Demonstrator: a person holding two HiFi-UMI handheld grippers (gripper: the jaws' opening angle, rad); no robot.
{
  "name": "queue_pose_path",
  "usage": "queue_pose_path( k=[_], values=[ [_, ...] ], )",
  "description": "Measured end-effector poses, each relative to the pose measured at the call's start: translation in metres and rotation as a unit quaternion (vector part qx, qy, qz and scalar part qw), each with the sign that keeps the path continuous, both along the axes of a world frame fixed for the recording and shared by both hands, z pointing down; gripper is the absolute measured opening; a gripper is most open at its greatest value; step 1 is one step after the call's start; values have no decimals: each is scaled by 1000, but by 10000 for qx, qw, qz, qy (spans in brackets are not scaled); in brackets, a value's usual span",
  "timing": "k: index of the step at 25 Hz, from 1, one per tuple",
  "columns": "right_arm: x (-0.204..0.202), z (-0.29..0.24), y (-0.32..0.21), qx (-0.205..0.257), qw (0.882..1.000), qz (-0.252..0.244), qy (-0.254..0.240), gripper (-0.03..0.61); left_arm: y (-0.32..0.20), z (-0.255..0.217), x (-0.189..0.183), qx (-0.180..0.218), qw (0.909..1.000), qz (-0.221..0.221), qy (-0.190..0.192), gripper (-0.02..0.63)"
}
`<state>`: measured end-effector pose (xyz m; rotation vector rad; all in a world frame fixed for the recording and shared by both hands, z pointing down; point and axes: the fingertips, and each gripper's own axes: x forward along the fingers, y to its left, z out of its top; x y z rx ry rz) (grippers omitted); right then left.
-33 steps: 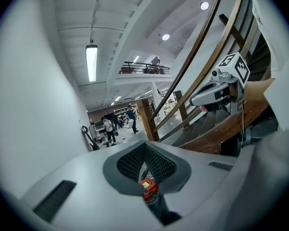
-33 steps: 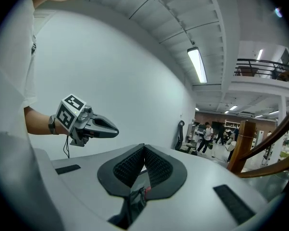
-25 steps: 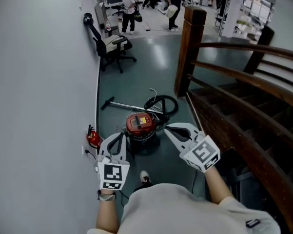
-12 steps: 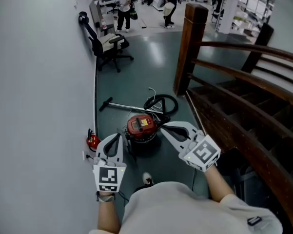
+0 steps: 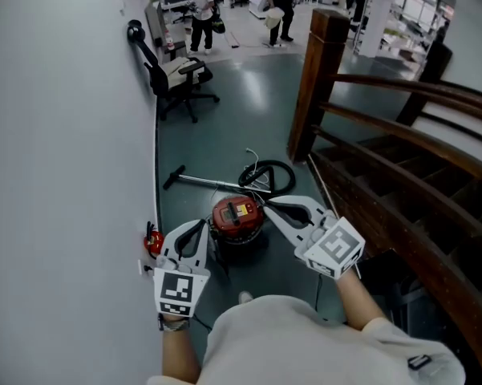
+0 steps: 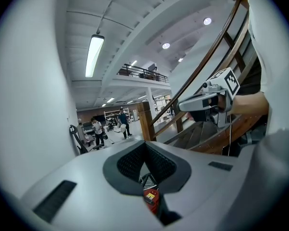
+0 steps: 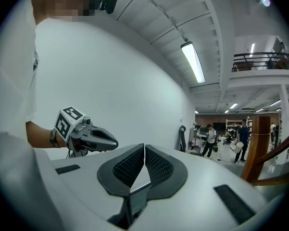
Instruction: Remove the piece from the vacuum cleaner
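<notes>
The vacuum cleaner (image 5: 236,214), a black drum with a red top, stands on the floor by the wall. Its black hose (image 5: 267,175) lies coiled behind it, and a metal wand (image 5: 202,182) lies flat to the left. My left gripper (image 5: 197,224) is shut and empty, its tips just left of the drum. My right gripper (image 5: 270,205) is also shut and empty, its tips at the right edge of the red top. In the left gripper view the jaws (image 6: 145,144) meet, with the red top (image 6: 151,198) showing below them. In the right gripper view the jaws (image 7: 144,147) also meet.
A white wall (image 5: 64,135) runs along the left, with a small red object (image 5: 152,241) at its foot. A wooden newel post (image 5: 317,79) and stair railing (image 5: 401,135) close off the right. An office chair (image 5: 180,74) stands further back, and people (image 5: 200,10) walk in the distance.
Both grippers stay shut. The right gripper's tips have edged left toward the vacuum's red top, and the left gripper sits slightly lower in the picture.
</notes>
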<state>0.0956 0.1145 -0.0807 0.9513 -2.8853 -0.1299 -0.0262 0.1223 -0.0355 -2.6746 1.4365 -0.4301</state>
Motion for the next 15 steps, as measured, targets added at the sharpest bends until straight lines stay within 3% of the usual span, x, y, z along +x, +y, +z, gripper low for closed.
queue_pose_path(
  k=[4, 7, 11, 15],
  values=[
    [-6, 7, -19, -186, 9998, 76, -58, 31, -15, 17, -6, -369, 9989, 272, -112, -2],
    [-13, 13, -30, -320, 9994, 100, -16, 31, -23, 23, -15, -427, 9984, 305, -226, -2],
    [-22, 9, -44, -125, 9994, 327, 49, 31, -39, 19, -37, 23, 9991, -134, -413, -2],
    [-29, 17, -52, -225, 9988, 395, 166, 31, -46, 22, -55, 48, 9982, -469, -370, -2]
  ],
)
